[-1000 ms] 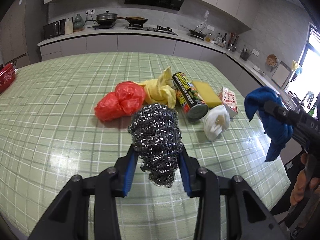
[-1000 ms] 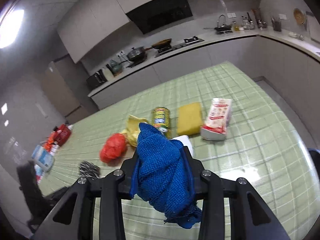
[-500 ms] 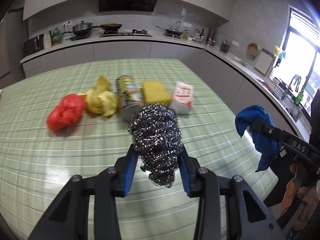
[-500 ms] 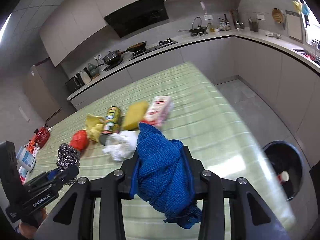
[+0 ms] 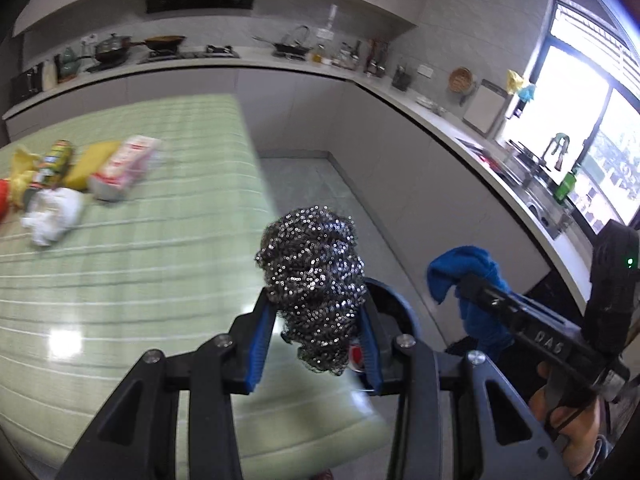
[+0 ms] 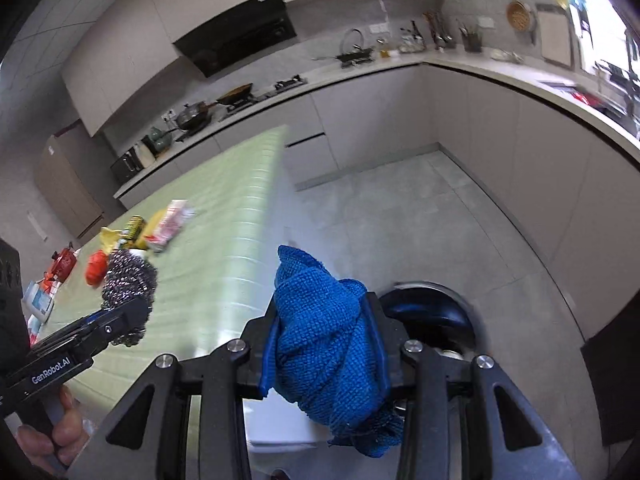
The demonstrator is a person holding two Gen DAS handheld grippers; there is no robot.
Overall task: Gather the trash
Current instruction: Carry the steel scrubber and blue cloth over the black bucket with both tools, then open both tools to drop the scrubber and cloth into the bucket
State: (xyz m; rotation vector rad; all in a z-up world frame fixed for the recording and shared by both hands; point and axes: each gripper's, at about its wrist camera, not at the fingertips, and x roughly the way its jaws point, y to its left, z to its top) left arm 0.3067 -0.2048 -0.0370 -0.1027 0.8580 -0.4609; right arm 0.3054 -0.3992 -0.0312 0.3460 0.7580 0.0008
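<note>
My left gripper (image 5: 316,344) is shut on a steel wool scourer (image 5: 312,280), held past the right edge of the green table (image 5: 120,280). My right gripper (image 6: 326,356) is shut on a blue cloth (image 6: 324,344) above a dark round trash bin (image 6: 436,320) on the floor. In the left wrist view the bin's rim (image 5: 400,312) shows just behind the scourer, and the blue cloth (image 5: 468,276) hangs at the right. In the right wrist view the scourer (image 6: 128,280) is at the left. Some trash lies inside the bin.
On the table lie a white wad (image 5: 52,216), a red-and-white packet (image 5: 124,168), a yellow sponge (image 5: 92,164), a can (image 5: 52,164) and a yellow bag (image 5: 20,176). Kitchen counters (image 5: 460,136) run along the back and right walls. Grey floor (image 6: 400,220) lies between.
Both grippers have swept to the right, off the table's middle to its right end. The trash bin has come into view under them. Both loads are still held.
</note>
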